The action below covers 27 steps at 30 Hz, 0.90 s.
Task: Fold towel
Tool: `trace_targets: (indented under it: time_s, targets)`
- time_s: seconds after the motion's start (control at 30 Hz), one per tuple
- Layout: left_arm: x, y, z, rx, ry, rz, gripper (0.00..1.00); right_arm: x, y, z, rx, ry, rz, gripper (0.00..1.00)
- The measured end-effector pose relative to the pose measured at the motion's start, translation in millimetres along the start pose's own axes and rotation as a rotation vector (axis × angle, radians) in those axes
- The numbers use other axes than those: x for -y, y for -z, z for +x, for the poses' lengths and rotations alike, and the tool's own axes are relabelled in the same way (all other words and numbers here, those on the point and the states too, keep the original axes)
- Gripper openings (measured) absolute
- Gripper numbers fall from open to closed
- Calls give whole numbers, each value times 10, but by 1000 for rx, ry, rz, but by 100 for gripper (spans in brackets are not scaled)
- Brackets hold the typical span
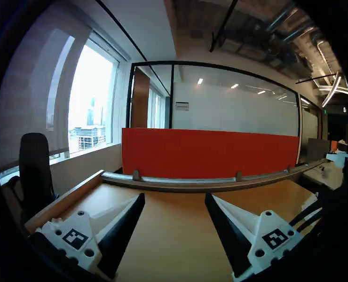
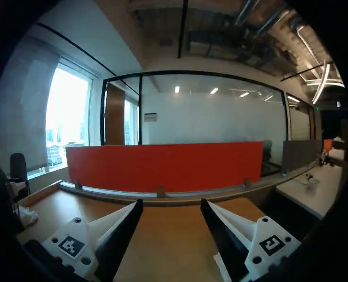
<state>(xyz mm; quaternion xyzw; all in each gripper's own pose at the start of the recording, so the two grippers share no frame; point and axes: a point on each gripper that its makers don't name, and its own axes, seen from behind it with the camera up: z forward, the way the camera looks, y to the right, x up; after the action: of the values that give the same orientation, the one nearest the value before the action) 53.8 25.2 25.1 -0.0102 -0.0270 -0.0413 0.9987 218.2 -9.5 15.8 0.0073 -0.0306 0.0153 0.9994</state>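
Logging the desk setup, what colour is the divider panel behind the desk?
The divider is solid orange-red, clearest in the left gripper view.

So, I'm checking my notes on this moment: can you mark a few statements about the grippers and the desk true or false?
1. The left gripper is open, nothing between its fingers. True.
2. The right gripper is shut tight. False: it is open and holds nothing.
3. The divider behind the desk is blue. False: it is orange-red.
4. A bright window shows left of the divider. True.
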Motion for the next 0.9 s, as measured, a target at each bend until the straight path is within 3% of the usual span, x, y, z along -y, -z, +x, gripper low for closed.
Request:
trace_targets:
  time_s: [0.37,0.67,0.9]
  targets:
    - [-70,12,-108,-13,4,-16,94,106,68,140,-6,16,-18,95]
    - [-54,-6,-339,-29,-65,-17,94,319,147,140,-22,48,-8,95]
    - [-13,9,-516,-61,-63,8,94,329,178,53,-22,32,-29,95]
